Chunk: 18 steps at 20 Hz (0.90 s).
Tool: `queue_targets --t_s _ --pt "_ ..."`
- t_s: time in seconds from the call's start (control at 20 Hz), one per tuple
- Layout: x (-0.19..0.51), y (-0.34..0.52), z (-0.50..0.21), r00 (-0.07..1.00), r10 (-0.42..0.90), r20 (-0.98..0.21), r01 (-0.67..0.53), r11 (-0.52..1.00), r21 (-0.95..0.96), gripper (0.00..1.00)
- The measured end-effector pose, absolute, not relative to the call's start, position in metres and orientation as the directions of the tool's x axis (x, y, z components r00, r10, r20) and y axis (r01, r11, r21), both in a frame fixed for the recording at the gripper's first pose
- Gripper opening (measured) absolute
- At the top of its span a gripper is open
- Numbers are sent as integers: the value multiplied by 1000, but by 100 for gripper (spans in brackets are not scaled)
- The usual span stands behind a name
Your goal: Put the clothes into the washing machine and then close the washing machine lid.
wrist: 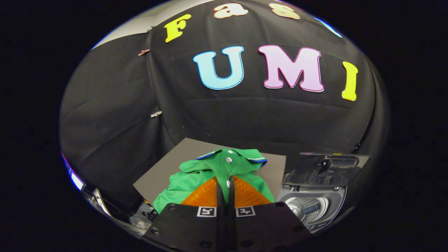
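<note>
— Two fingers (209, 193) are pressing nearly together on your claw (225, 190), and they are pinching a fold of the green polo shirt (196, 178) along its button placket. Where is the rest of it sitting?

— You are holding it just over the grey mat (164, 168), with the collar bunching beyond your fingertips and the body slumping to the left of them. The washing machine (311, 206) is waiting just to the right, its lid (325, 169) standing open and the steel drum (308, 206) showing underneath.

— How is the shirt going to behave?

— You are dealing with something light and limp, I judge; it is going to sag and trail from wherever you are gripping. The placket is doubled and stitched, so you are probably holding the firmest spot, though the buttons could be letting the pads slip.

— And the pose?

— You are pointing the claw forward and angling it down at the mat, roughly level across both fingers. You are likely needing to raise it well before swinging right, so the hanging hem is clearing the machine's rim.
</note>
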<state>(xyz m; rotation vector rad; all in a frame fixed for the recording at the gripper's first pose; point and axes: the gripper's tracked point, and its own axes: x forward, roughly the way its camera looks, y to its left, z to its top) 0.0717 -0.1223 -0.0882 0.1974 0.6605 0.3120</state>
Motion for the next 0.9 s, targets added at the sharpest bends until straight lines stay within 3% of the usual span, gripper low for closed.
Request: queue_targets --t_s 0.2,0.6,0.9 --pt "58 -176 -86 730 390 -561 -235 914 330 5" --pt "64 -317 -85 771 328 -546 -122 918 378 5" --pt "83 -372 -107 778 330 -535 -169 930 327 5"
